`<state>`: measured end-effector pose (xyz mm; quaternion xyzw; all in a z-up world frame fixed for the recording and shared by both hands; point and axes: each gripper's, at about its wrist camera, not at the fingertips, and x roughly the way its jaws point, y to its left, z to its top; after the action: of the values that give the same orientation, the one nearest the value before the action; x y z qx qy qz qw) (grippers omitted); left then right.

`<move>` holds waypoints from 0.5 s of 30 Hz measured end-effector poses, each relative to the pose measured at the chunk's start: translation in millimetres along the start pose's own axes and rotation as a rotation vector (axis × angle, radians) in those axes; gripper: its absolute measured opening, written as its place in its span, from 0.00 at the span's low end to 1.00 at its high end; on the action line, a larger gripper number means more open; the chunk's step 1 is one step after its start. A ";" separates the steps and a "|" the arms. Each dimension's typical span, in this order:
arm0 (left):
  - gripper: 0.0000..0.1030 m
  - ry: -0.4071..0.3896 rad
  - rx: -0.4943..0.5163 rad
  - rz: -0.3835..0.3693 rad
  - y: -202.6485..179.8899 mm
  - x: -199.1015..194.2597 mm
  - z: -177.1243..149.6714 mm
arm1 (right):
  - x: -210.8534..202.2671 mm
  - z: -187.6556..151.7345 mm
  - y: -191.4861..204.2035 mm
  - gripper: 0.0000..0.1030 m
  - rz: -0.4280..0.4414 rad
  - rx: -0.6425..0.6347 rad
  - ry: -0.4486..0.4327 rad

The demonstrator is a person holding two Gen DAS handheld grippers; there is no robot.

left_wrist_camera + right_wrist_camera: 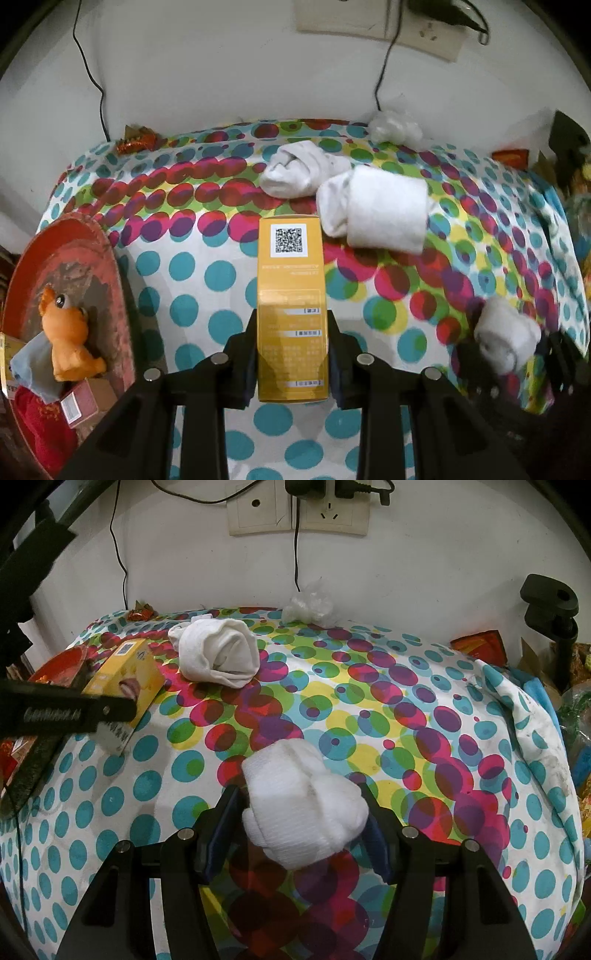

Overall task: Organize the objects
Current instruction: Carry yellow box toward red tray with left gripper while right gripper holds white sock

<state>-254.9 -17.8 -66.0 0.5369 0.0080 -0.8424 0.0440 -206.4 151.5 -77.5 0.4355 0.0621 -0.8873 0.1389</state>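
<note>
Yellow cardboard, printed with a black-and-white QR square near its far end, fills the middle of the left wrist view: the long yellow box (291,314) sits clamped between the black fingers of the left gripper (291,354), the pads pressed flat on its two long sides; the jaws stand narrow, at the width of the box. Below it spreads the dotted cloth (192,280), white with teal, pink, green and yellow spots, draped over a rounded surface against a pale wall. Beyond the box lie two rolled white socks: the larger roll (376,210) just past its far corner, the smaller roll (295,170) touching that one further back. At the left edge a round red tray (74,251) carries an orange plush toy (70,339).

In the right wrist view the right gripper (306,823) stands part open around a third rolled white sock (303,808) (its blue pads meet the bundle on both sides); the roll hangs above the cloth. Wall sockets (299,513) with black plugs sit high on the wall.
</note>
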 end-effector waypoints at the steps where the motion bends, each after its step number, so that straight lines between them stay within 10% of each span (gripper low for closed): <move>1: 0.29 -0.007 0.009 0.004 -1.0 -2.5 -4.0 | -0.1 0.0 -1.6 0.59 0.000 0.000 0.000; 15: 0.29 -0.089 0.109 0.013 -14.1 -38.3 -56.0 | 0.3 -0.2 -1.0 0.59 0.000 0.001 0.000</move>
<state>-189.3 2.2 -55.5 0.5004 -0.0433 -0.8645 0.0206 -206.7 152.5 -77.8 0.4355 0.0616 -0.8873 0.1389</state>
